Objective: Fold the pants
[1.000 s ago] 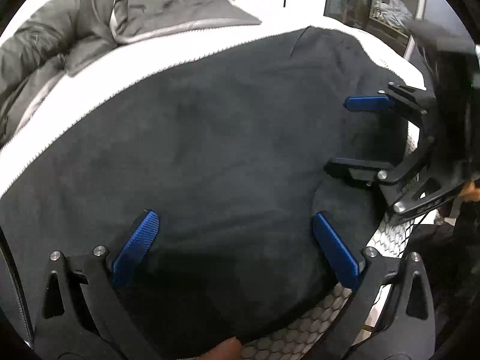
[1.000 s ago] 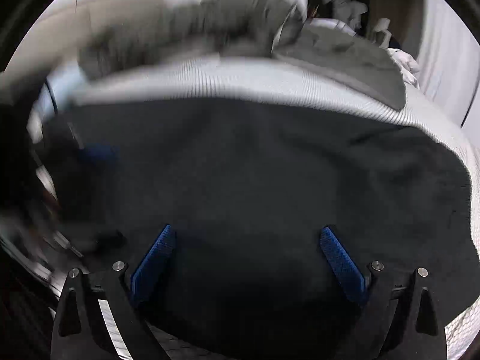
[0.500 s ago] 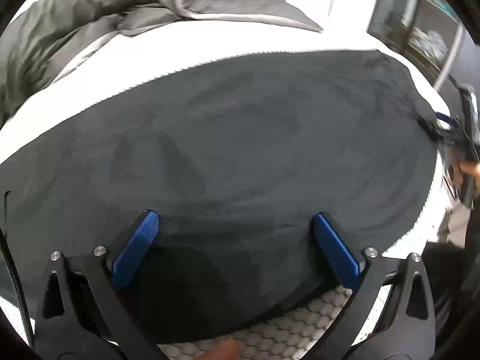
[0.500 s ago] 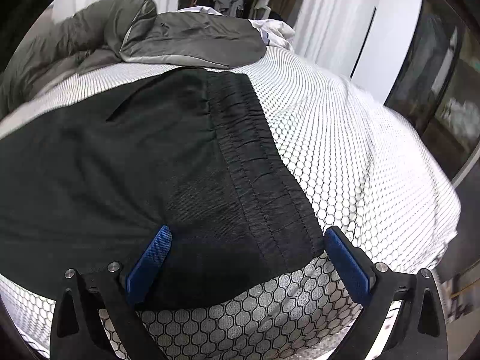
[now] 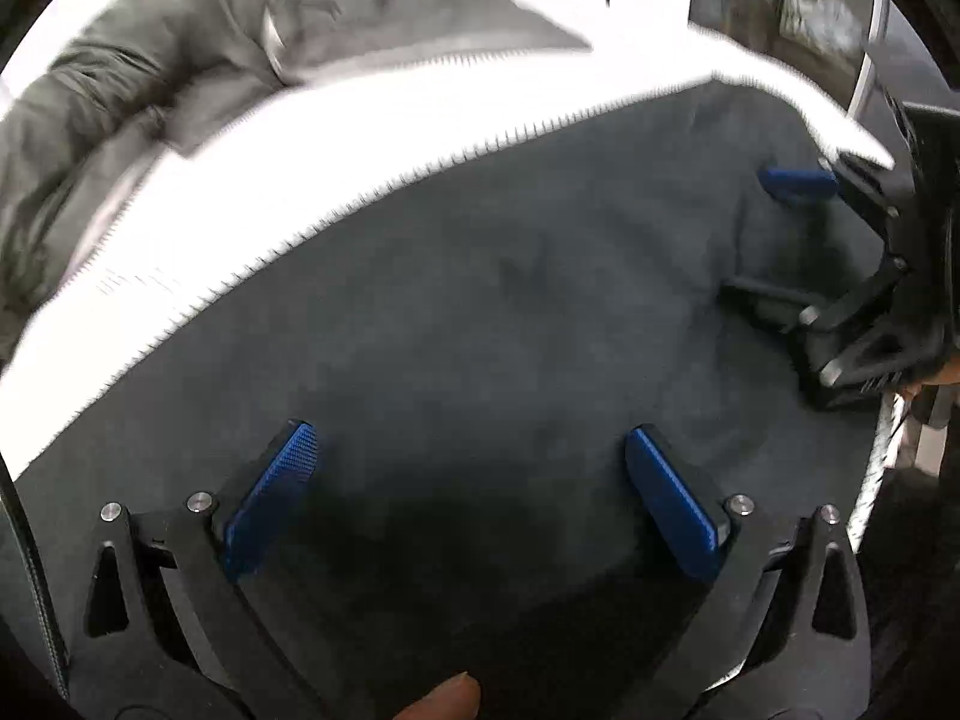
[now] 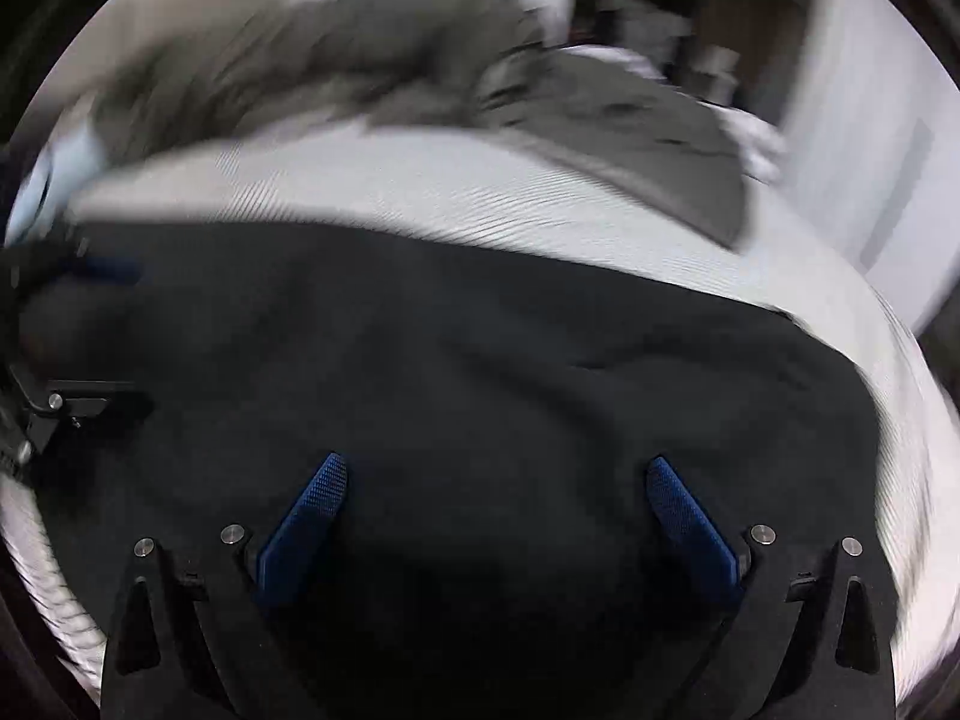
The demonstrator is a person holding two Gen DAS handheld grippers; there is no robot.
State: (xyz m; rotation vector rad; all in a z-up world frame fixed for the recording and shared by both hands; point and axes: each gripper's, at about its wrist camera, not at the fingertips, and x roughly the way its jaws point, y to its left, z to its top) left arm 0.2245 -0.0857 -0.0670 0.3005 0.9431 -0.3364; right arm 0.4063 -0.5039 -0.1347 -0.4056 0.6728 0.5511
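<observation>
The black pants [image 5: 480,312] lie spread flat on a white bed and fill most of both views [image 6: 480,372]. My left gripper [image 5: 468,468] is open, its blue pads apart just above the dark cloth, holding nothing. My right gripper [image 6: 498,498] is also open and empty over the pants. In the left wrist view the right gripper [image 5: 780,240] shows at the right edge, open over the pants' end. In the right wrist view the left gripper [image 6: 78,336] shows at the left edge. Both views are motion-blurred.
A white honeycomb-patterned bedcover [image 5: 360,138] lies under the pants. A rumpled grey duvet [image 5: 150,90] is piled at the far side of the bed [image 6: 420,60]. The bed's edge and a dark doorway [image 5: 810,12] are at the right.
My right gripper has swung back from the waistband end to face across the pants toward the left gripper. It shows again at the right of the left wrist view. Both stayed open.
</observation>
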